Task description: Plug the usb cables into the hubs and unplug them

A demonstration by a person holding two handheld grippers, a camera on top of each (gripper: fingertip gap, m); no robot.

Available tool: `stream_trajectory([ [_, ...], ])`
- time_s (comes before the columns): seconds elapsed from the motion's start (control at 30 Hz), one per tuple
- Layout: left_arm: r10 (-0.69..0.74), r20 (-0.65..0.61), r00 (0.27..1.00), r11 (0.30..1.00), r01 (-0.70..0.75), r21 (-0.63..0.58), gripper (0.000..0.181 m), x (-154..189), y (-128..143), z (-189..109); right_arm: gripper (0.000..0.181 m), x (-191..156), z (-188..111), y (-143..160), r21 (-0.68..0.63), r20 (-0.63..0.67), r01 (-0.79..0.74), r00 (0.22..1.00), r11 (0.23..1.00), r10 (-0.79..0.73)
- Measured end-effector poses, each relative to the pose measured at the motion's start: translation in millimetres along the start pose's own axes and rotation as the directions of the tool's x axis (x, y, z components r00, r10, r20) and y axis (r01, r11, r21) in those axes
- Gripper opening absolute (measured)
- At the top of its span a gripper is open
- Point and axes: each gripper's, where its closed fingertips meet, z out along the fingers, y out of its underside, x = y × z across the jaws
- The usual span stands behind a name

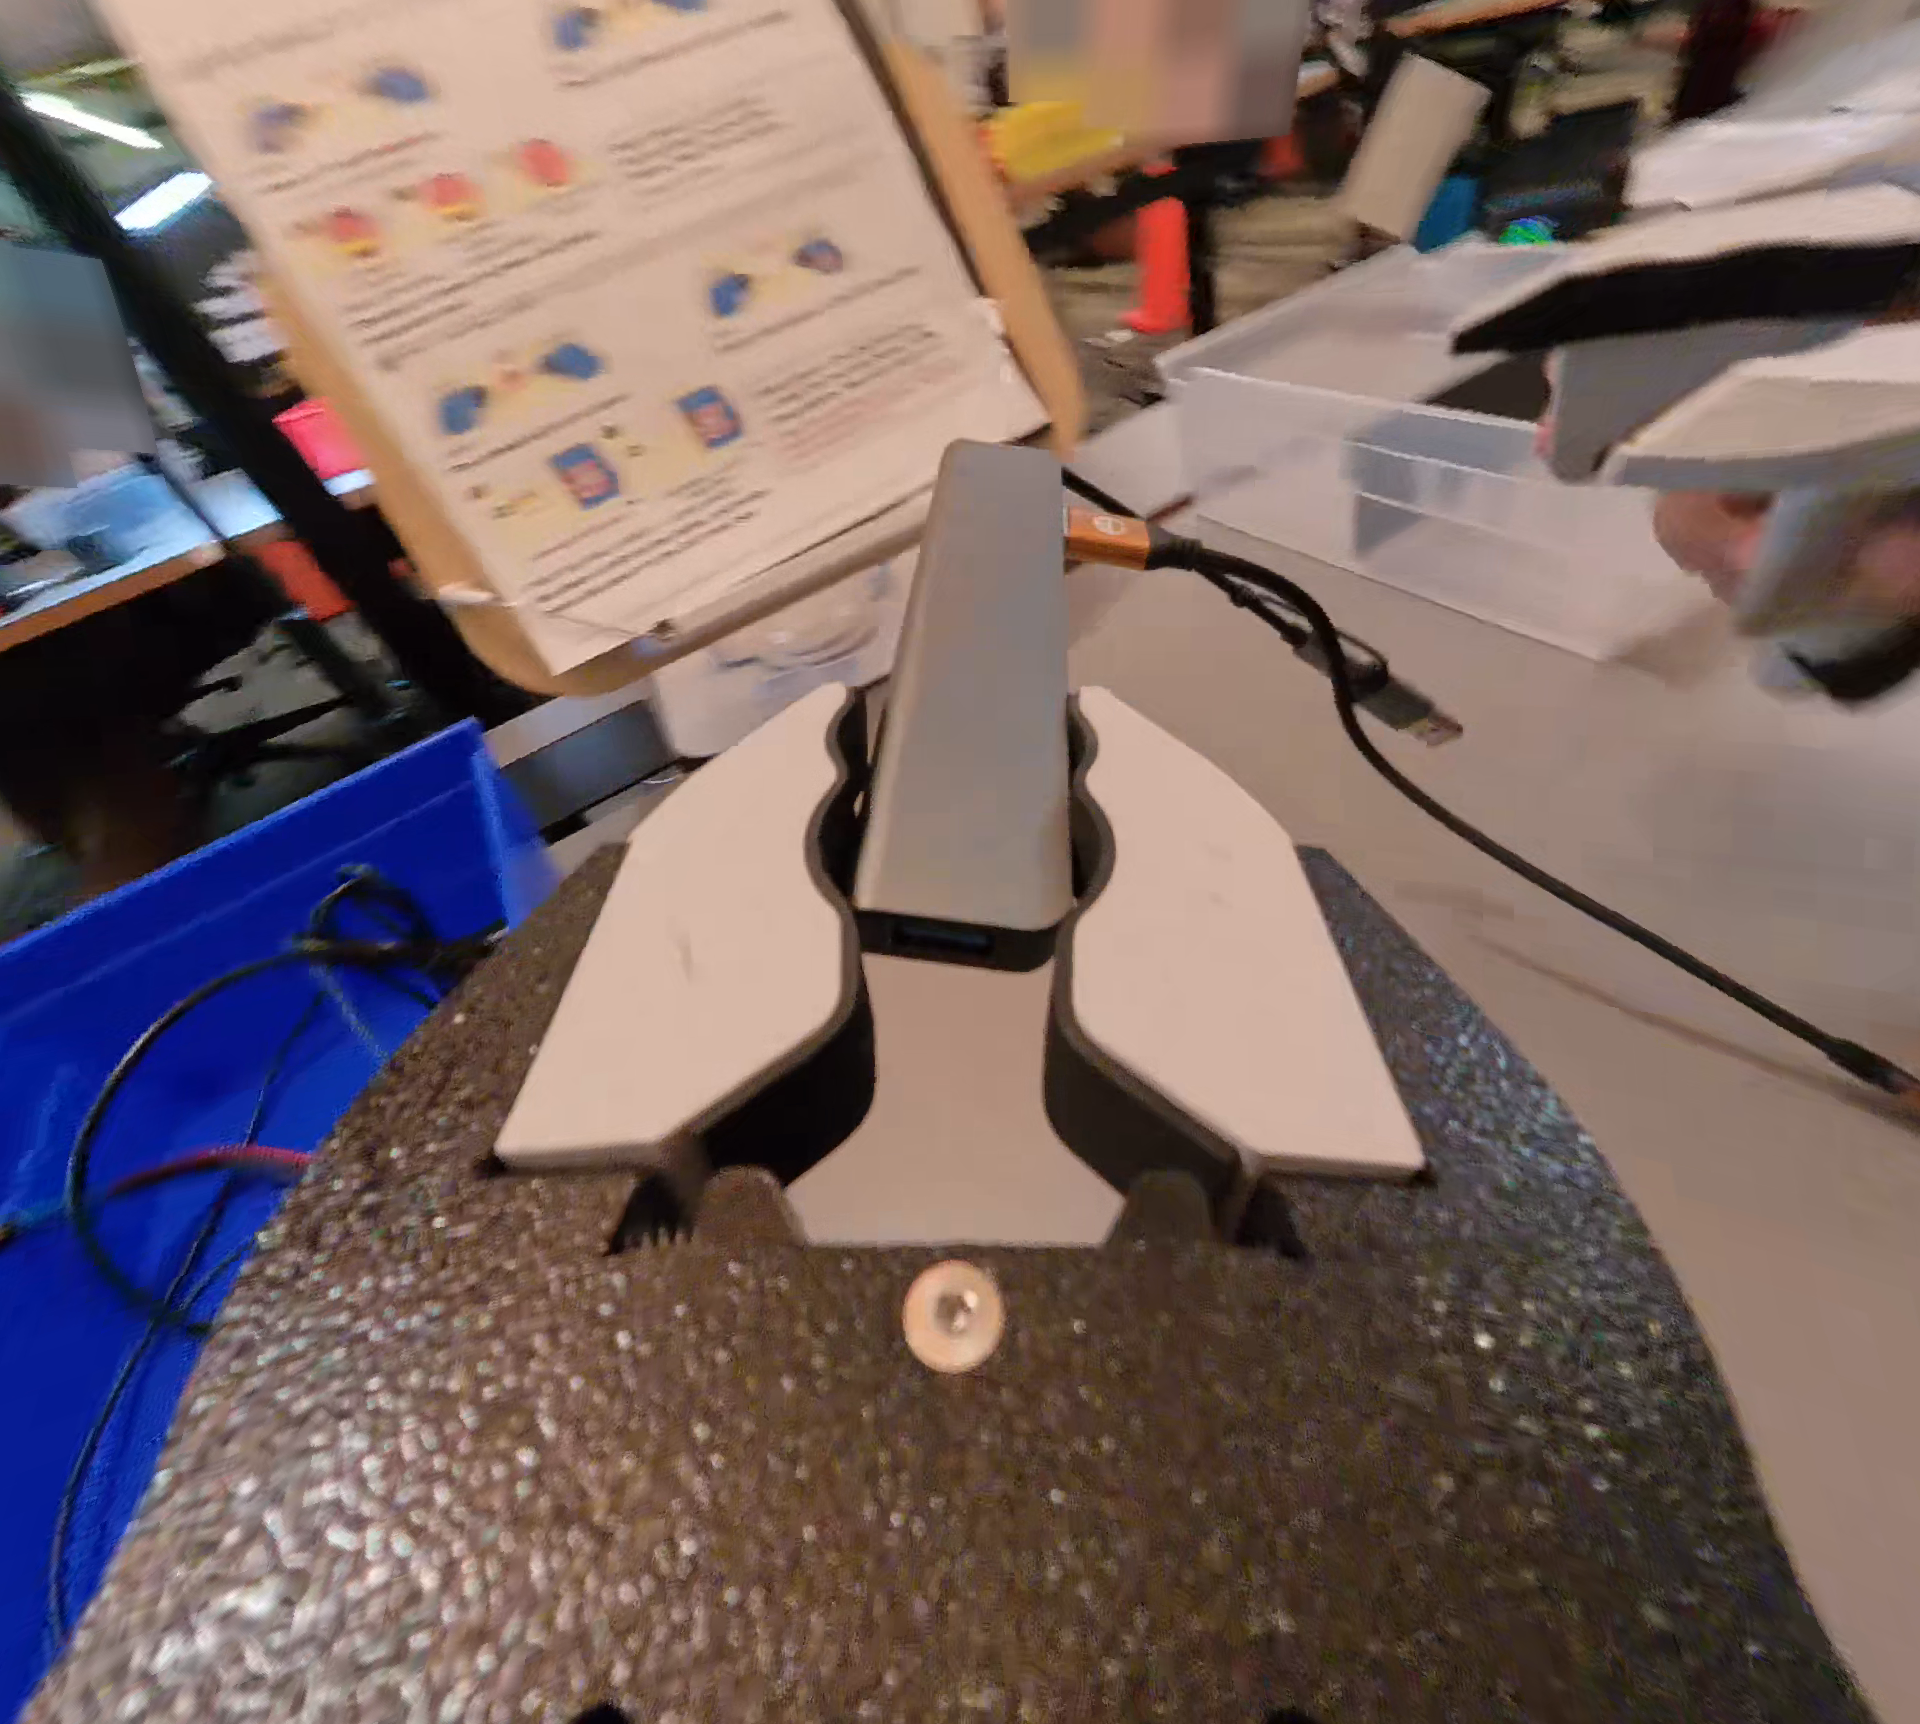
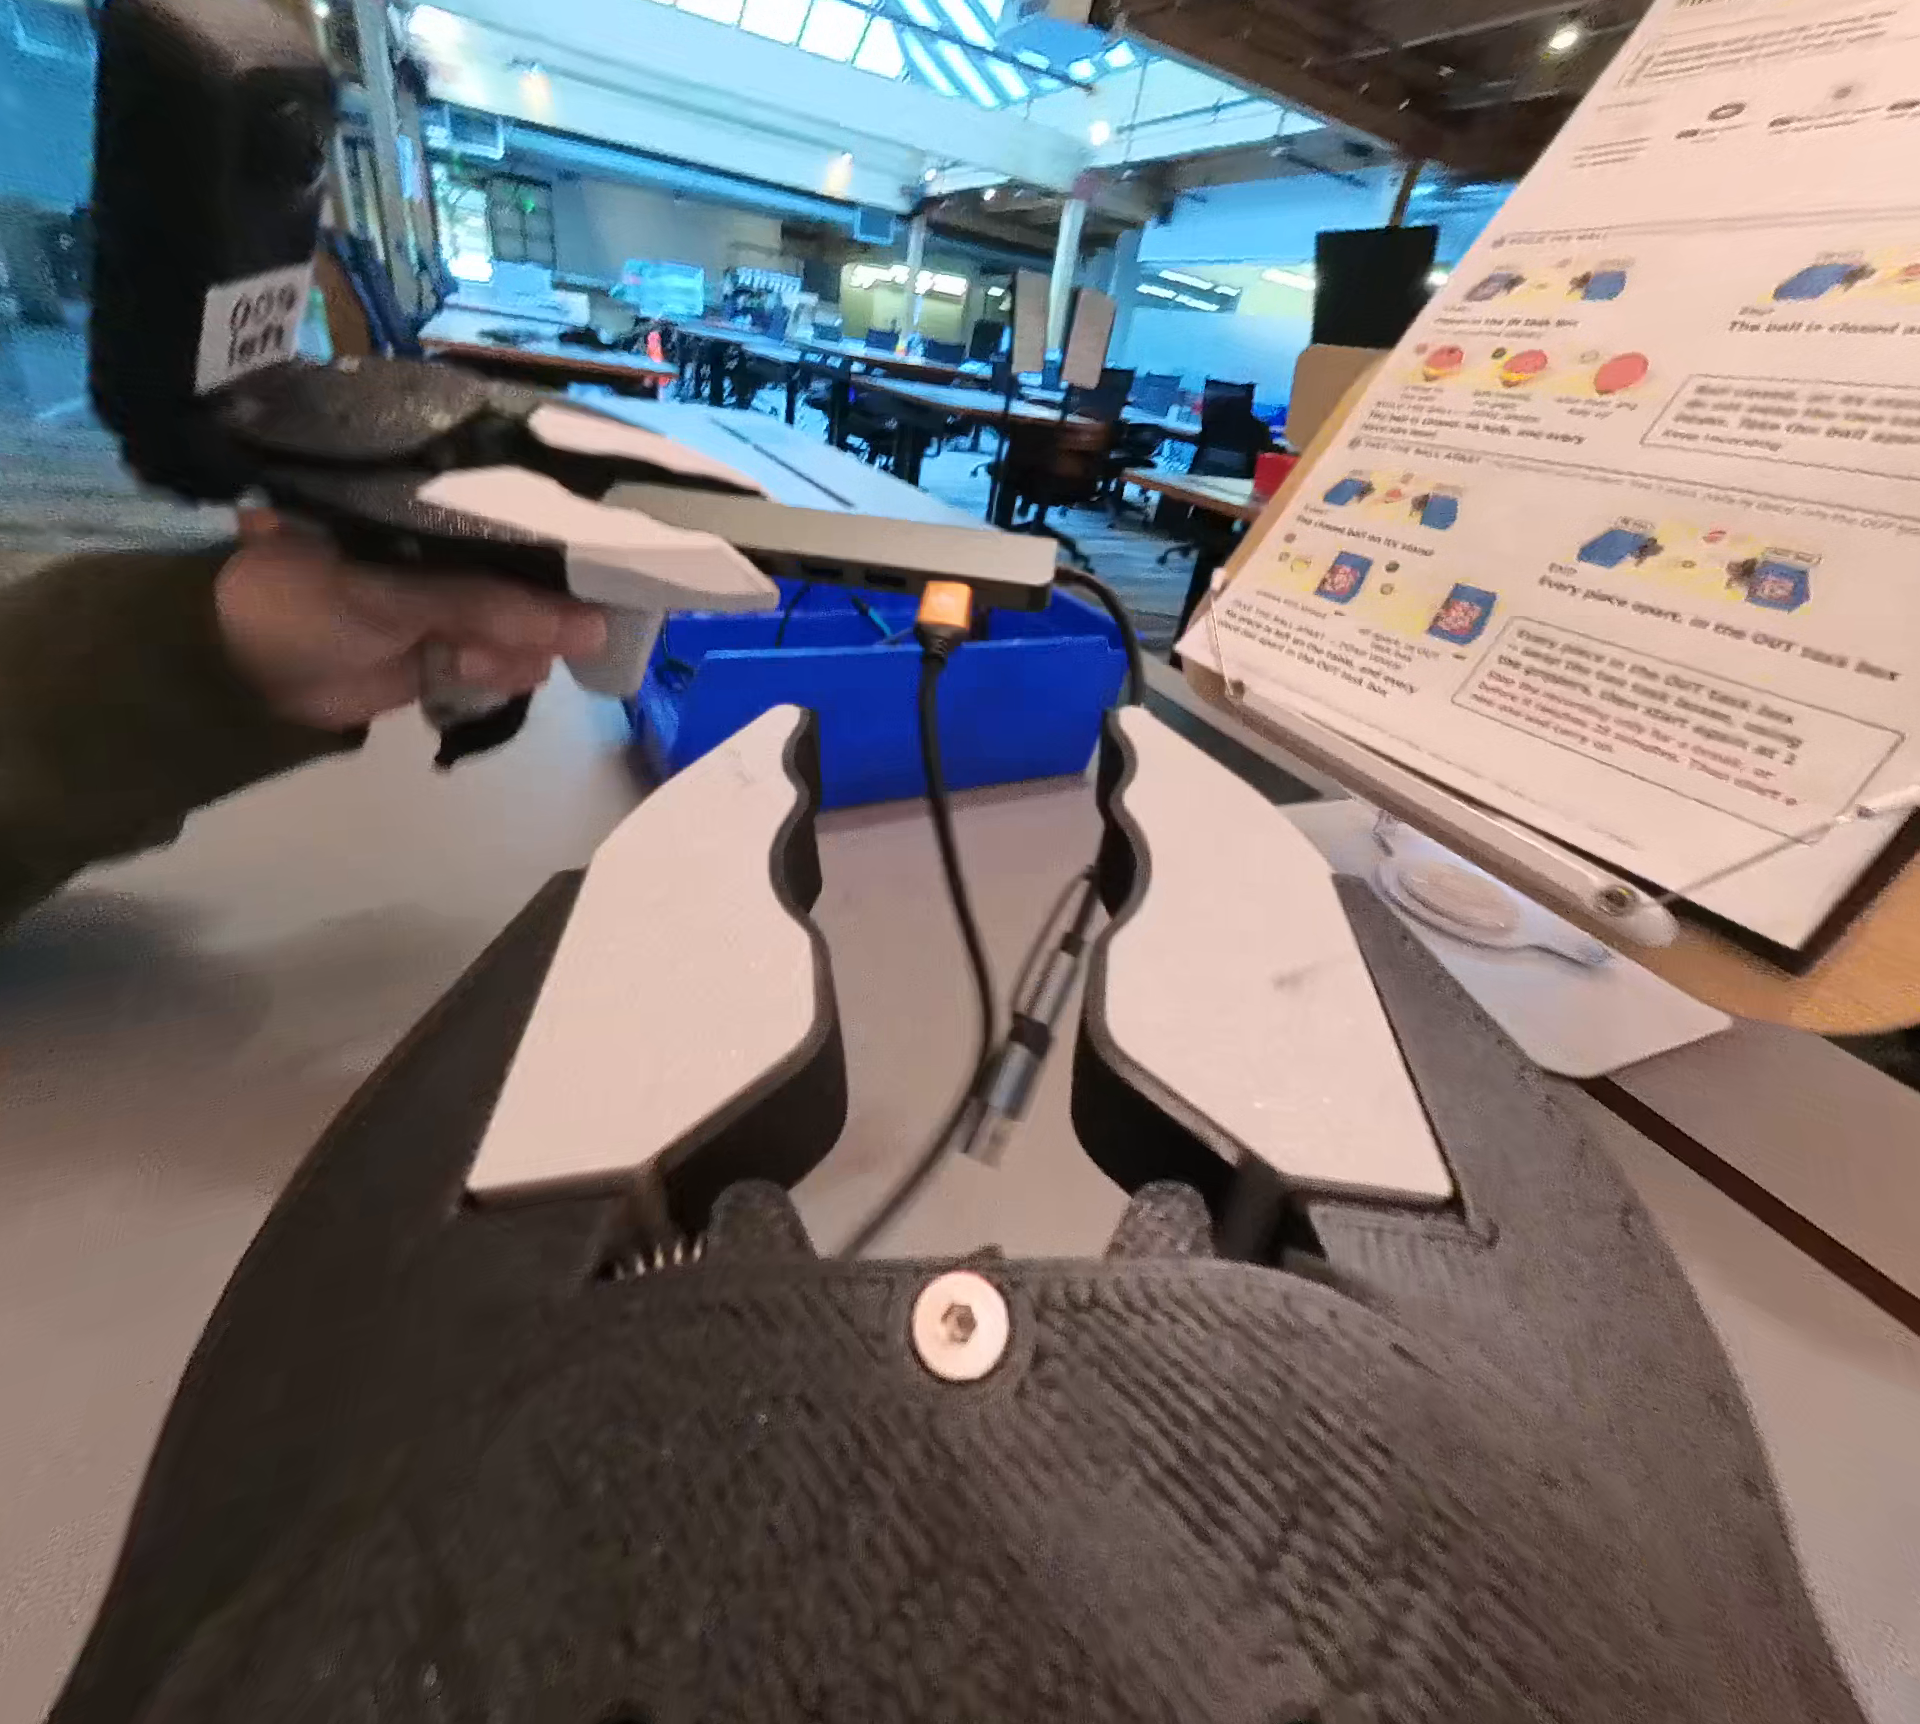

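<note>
My left gripper is shut on a grey USB hub and holds it up above the table. An orange-ended plug on a black cable sits in the hub's right side. The hub's own short lead ends in a loose silver USB plug. In the right wrist view the hub is level, the orange plug hangs from its side ports, and the black cable drops between my open right gripper fingers. The right gripper holds nothing. It also shows in the left wrist view.
A blue bin with thin wires stands at the table's left. A tilted instruction sheet on a board stands behind the hub. A clear plastic box lies at the back right. A person's hand holds the left gripper.
</note>
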Motion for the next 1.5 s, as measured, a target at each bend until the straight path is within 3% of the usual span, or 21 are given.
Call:
stream_trajectory([
  [0.2, -0.154, 0.15, 0.977, 0.985, 0.141, 0.097, 0.035, 14.0, 15.9, -11.8, 0.042, -16.5, 31.8, 8.3, 0.024, -0.146, 0.026, 0.989, 0.999, -0.023],
  [0.33, -0.187, 0.152, 0.97, 0.976, 0.166, 0.14, 0.035, 31.9, 28.6, -19.6, 0.042, -32.0, 45.6, 29.3, -0.006, -0.117, -0.032, 0.993, 0.999, 0.031],
  [0.5, -0.242, 0.096, 0.965, 0.966, 0.23, 0.119, 0.035, 43.1, 43.5, -16.9, 0.031, -35.3, 57.2, 58.5, -0.076, -0.17, 0.024, 0.985, 0.997, -0.036],
  [0.63, -0.227, 0.069, 0.971, 0.97, 0.219, 0.11, 0.035, 46.9, 51.6, -22.8, 0.017, -37.8, 59.6, 62.7, -0.036, -0.154, -0.03, 0.988, 0.999, 0.024],
  [0.9, -0.203, 0.085, 0.976, 0.976, 0.194, 0.1, 0.035, 37.6, 66.4, -30.2, 0.015, -48.0, 70.8, 71.1, -0.057, -0.119, -0.054, 0.992, 0.997, 0.047],
  [1.07, -0.099, 0.116, 0.988, 0.99, 0.086, 0.11, 0.036, 33.9, 65.4, -31.6, 0.015, -49.1, 72.0, 71.1, -0.032, -0.145, -0.075, 0.987, 0.997, 0.069],
  [1.23, -0.224, 0.086, 0.971, 0.97, 0.214, 0.118, 0.036, 27.7, 67.1, -35.4, 0.016, -53.2, 76.4, 75.1, -0.083, -0.191, -0.056, 0.981, 0.995, 0.039],
  [1.33, -0.208, 0.085, 0.974, 0.974, 0.198, 0.114, 0.036, 30.7, 66.7, -37.2, 0.015, -55.5, 72.6, 77.0, -0.115, -0.17, -0.046, 0.985, 0.992, 0.026],
  [1.37, -0.216, 0.09, 0.972, 0.972, 0.206, 0.115, 0.036, 29.3, 66.8, -37.9, 0.015, -56.6, 71.2, 75.9, -0.115, -0.156, -0.063, 0.987, 0.991, 0.045],
  [1.43, -0.261, 0.266, 0.928, 0.962, 0.226, 0.154, 0.035, -12.4, 68.1, -51.9, 0.015, -48.3, 57.8, 69.2, -0.091, -0.206, -0.071, 0.977, 0.993, 0.051],
  [1.5, -0.322, 0.265, 0.909, 0.94, 0.274, 0.203, 0.034, -49.9, 56.6, -70.7, 0.015, -38.8, 42.7, 57.1, -0.045, -0.238, -0.141, 0.963, 0.989, 0.126],
])
